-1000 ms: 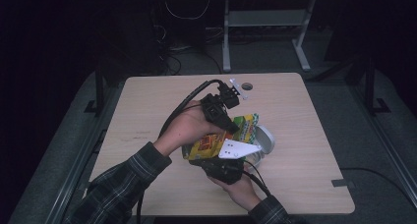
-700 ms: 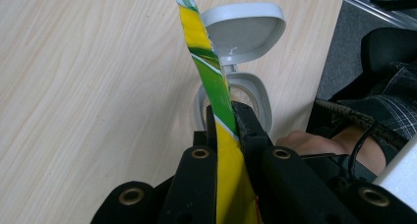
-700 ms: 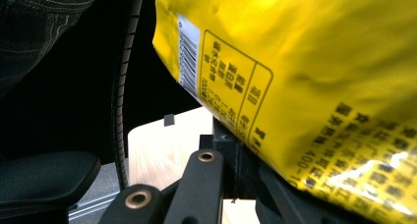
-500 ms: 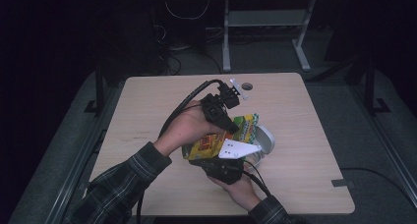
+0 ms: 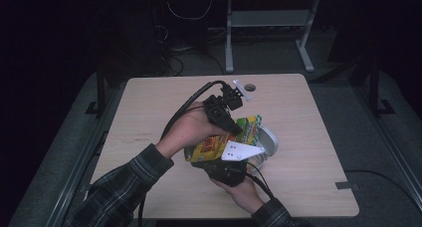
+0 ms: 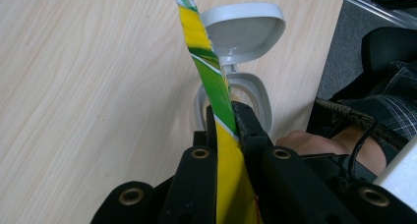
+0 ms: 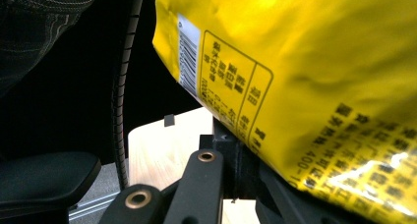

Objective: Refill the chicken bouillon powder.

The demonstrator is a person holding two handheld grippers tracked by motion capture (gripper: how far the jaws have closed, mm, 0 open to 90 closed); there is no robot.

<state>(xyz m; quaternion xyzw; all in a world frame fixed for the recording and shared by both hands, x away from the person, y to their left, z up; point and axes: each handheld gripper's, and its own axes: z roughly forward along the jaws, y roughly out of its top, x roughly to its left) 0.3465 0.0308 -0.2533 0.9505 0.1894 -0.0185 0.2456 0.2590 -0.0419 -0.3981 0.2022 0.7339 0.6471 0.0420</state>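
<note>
Two grippers' fingers clamping yellow-green packet (image 5: 226, 140), above open white container (image 5: 263, 146)

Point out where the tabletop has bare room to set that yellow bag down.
The table is bare left of the forearm and along its far edge, and again right of the open-lidded container. Around the yellow bag, the left hand-held gripper and right hand-held gripper crowd the near middle.
</note>
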